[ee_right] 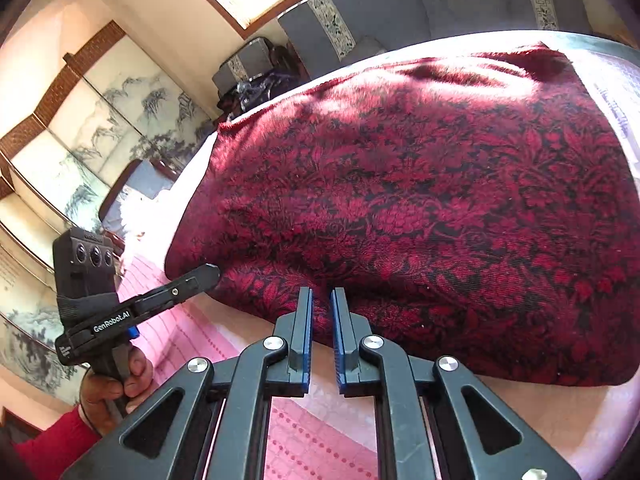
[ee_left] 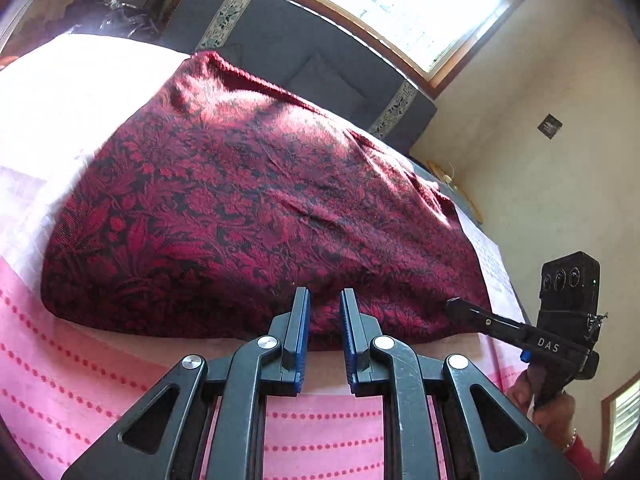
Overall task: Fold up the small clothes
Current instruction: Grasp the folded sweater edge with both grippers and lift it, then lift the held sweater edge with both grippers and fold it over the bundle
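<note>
My left claw (ee_left: 324, 300) stands with a narrow gap between its blue pads (ee_left: 303, 320), nothing caught in that gap; I record it as released. Its tips sit at the near edge of the red-and-black floral garment (ee_left: 248, 200), just over the hem. My right claw (ee_right: 321, 298) is in the same condition: pads slightly apart, no cloth between them, tips over the garment's (ee_right: 420, 208) near hem.

The garment lies spread flat across the bed, its near hem running along the bed's front edge and its far hem towards the grey headboard cushions (ee_left: 304, 56). Beneath it is a pink sheet with dotted stripes (ee_left: 60, 380), showing along the front edge; a white cover (ee_left: 60, 92) shows at the far left side. Sunlight falls across the far half of the cloth.

From the left wrist view, the right claw reaches the garment's near right corner. From the right wrist view, the left claw's finger (ee_right: 200, 276) touches the near left corner. Whether either grips cloth there I cannot tell from those side views.

A painted folding screen (ee_right: 92, 128) stands off the bed's left side.
</note>
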### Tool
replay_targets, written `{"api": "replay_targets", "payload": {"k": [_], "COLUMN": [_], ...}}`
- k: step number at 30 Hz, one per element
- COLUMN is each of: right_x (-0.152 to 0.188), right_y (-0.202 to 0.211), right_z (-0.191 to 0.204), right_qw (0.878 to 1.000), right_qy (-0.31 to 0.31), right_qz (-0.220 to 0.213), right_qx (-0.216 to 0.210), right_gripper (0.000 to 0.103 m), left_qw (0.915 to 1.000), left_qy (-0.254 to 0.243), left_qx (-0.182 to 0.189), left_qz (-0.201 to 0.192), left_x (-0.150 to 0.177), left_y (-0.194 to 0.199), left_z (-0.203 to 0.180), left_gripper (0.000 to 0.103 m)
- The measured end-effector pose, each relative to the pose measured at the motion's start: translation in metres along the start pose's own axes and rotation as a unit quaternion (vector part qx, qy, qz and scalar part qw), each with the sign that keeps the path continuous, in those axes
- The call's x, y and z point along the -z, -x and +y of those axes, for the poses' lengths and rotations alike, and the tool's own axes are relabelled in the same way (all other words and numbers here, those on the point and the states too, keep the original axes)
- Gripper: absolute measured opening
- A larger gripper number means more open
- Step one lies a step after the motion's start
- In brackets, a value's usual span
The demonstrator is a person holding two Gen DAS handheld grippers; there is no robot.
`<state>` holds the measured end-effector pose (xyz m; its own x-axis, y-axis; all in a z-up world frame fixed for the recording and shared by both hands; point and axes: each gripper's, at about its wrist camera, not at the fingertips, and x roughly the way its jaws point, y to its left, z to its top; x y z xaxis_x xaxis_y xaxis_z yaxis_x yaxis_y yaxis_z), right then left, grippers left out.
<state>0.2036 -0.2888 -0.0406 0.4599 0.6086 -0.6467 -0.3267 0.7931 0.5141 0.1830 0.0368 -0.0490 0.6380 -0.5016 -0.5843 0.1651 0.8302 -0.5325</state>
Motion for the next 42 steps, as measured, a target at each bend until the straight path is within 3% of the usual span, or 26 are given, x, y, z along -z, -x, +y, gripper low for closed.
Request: {"api": "replay_targets", "payload": {"k": [3, 5, 6, 8, 10, 13, 16, 18, 20, 24, 31, 33, 37, 40, 42], "right_x": [-0.001, -0.002, -0.004, -0.006, -0.005, -0.003, -0.006, -0.012, -0.021, -0.064, -0.131, -0.140, -0.144, -0.138, -0.138], "right_y": [0.035, 0.053, 0.058, 0.059, 0.050, 0.049, 0.048, 0.053, 0.066, 0.066, 0.026, 0.017, -0.006, -0.018, -0.019], "right_z": [-0.017, -0.036, -0.046, -0.065, -0.083, -0.089, -0.087, -0.084, -0.076, -0.063, -0.081, -0.092, -0.114, -0.118, -0.115], "right_qw": [0.998, 0.997, 0.995, 0.993, 0.991, 0.991, 0.992, 0.993, 0.993, 0.993, 0.990, 0.989, 0.988, 0.987, 0.986], "right_qy": [-0.013, -0.029, -0.036, -0.050, -0.064, -0.074, -0.060, -0.065, -0.049, -0.024, -0.021, -0.036, -0.066, -0.067, -0.060], "right_qz": [-0.045, -0.060, -0.060, -0.051, -0.031, -0.038, -0.032, -0.035, -0.056, -0.065, -0.059, -0.063, -0.043, -0.034, -0.035], "right_qx": [0.031, 0.049, 0.068, 0.090, 0.109, 0.101, 0.107, 0.092, 0.093, 0.093, 0.125, 0.129, 0.132, 0.141, 0.149], "right_gripper": [0.011, 0.011, 0.011, 0.011, 0.002, 0.000, 0.000, 0.011, 0.011, 0.012, 0.012, 0.012, 0.012, 0.009, 0.009], "left_qw": [0.9991, 0.9984, 0.9971, 0.9940, 0.9943, 0.9927, 0.9937, 0.9952, 0.9979, 0.9988, 0.9988, 0.9992, 0.9935, 0.9901, 0.9917], "left_qy": [0.015, 0.047, 0.070, 0.109, 0.106, 0.120, 0.107, 0.095, 0.059, -0.020, -0.029, -0.013, 0.055, 0.129, 0.110], "left_qx": [-0.014, -0.028, -0.031, -0.001, -0.007, -0.012, -0.030, -0.023, -0.019, -0.038, -0.028, -0.034, -0.100, -0.057, -0.065], "left_qz": [-0.037, -0.017, 0.000, -0.003, -0.011, -0.004, 0.009, -0.004, -0.018, -0.023, -0.028, -0.016, 0.006, -0.009, -0.008], "left_x": [-0.011, -0.015, -0.021, -0.014, -0.009, -0.009, -0.016, -0.025, -0.032, -0.060, -0.133, -0.149, -0.158, -0.149, -0.148], "left_y": [0.021, 0.018, 0.014, 0.013, 0.014, 0.013, 0.018, 0.028, 0.034, 0.016, -0.035, -0.058, -0.093, -0.092, -0.093], "left_z": [0.023, 0.049, 0.064, 0.086, 0.091, 0.099, 0.091, 0.079, 0.058, 0.026, 0.032, 0.047, 0.100, 0.131, 0.128], "left_gripper": [0.019, 0.019, 0.019, 0.019, 0.013, 0.006, 0.006, 0.006, 0.007, 0.007, 0.009, 0.011, 0.011, 0.005, 0.005]}}
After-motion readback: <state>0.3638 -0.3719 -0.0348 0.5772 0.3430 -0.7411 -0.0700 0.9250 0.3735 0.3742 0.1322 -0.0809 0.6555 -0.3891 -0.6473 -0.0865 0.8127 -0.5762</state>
